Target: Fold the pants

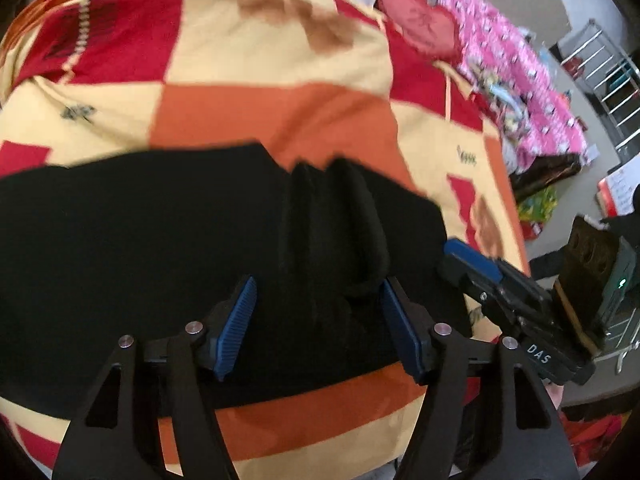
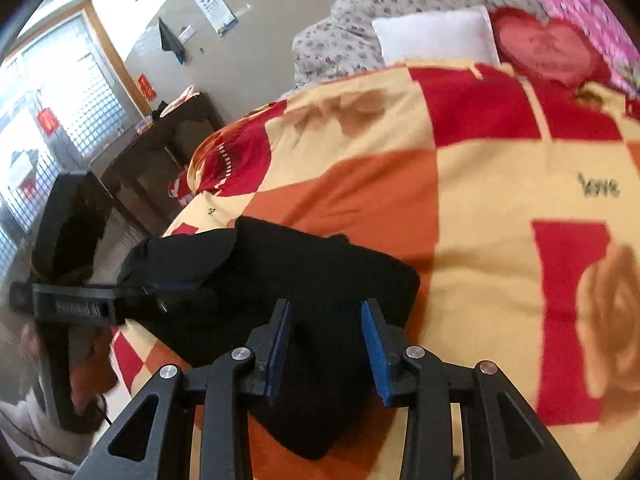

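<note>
The left gripper is seen nearest the lens, jaws spread wide above the black pants, with nothing clamped. The pants are laid flat across the checked blanket, a bunched ridge standing between the blue pads. To the right, the right gripper is held part-open over the folded end of the pants, the cloth not pressed by either pad

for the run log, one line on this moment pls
left gripper open over black pants | right gripper open | pants on bedspread
</note>
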Demonstrator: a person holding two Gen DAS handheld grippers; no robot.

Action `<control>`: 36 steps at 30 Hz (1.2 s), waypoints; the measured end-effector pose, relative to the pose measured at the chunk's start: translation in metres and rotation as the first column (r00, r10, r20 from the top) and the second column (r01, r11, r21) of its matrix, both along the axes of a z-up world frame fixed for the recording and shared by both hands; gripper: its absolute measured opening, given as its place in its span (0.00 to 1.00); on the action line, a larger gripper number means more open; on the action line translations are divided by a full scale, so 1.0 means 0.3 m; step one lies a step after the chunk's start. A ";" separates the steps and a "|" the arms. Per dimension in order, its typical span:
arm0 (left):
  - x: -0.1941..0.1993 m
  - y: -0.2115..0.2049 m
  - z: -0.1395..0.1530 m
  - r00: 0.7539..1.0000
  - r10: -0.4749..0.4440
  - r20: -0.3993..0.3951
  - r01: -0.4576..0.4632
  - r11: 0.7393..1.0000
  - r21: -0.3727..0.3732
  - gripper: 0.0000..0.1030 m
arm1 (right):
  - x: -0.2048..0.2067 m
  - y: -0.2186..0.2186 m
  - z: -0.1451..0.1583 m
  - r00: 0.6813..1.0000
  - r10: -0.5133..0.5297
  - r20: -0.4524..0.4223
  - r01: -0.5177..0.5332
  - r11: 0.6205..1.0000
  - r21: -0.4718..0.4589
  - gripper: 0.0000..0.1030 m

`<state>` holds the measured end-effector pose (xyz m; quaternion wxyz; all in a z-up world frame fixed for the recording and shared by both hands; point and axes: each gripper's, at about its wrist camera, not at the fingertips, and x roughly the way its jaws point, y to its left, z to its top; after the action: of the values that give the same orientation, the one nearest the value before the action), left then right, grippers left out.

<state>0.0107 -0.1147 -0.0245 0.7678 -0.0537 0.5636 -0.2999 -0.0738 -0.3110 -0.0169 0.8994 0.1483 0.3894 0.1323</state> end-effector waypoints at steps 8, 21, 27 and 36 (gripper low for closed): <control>-0.007 -0.076 0.033 0.998 -0.035 0.043 0.034 0.999 0.028 0.12 | -0.033 -0.007 0.053 0.999 0.005 0.049 -0.006 1.000 0.011 0.34; -0.022 0.078 -0.015 0.991 0.081 0.105 -0.091 0.991 0.099 0.13 | 0.112 0.196 0.000 0.994 0.111 -0.003 -0.111 0.987 -0.115 0.34; -0.055 0.125 0.007 0.987 0.101 0.125 -0.114 0.989 0.098 0.20 | 0.028 0.172 0.061 0.995 0.104 0.012 -0.102 0.987 -0.125 0.34; -0.073 0.171 0.020 0.983 0.139 0.122 -0.150 0.985 0.086 0.23 | -0.001 0.277 0.034 0.988 0.151 -0.020 -0.151 0.953 -0.261 0.35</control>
<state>-0.0112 -0.0634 -0.0186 0.8206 -0.0403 0.5264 -0.2188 -0.0740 -0.2280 -0.0067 0.8983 -0.0020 0.4135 0.1483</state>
